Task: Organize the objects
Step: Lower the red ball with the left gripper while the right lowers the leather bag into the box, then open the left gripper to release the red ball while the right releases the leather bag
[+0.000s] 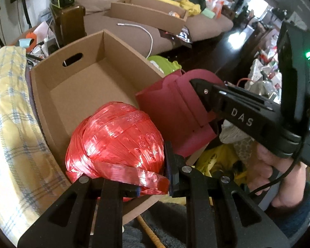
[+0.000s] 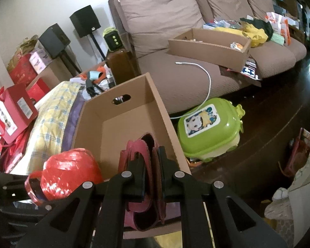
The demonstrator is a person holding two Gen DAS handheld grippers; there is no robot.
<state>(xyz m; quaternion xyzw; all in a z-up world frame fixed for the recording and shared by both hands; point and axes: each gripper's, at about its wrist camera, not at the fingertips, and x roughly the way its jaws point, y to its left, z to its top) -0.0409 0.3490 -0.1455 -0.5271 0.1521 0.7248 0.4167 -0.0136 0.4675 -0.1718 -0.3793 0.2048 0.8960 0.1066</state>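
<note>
while both hover, cardboard box (image 1: 88, 86) bare, red twine ball (image 1: 113, 136) at rim

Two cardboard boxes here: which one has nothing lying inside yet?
The near cardboard box with the handle slot: its floor is bare. The sofa box already holds items.

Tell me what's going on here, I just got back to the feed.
A person is tidying things into the open cardboard box beside the sofa. The left hand-held gripper is shut on a loose strip of the red ball of plastic string, held at the box's near edge. The right hand-held gripper is shut on a folded maroon pouch over the same box. Nothing lies inside yet.
</note>
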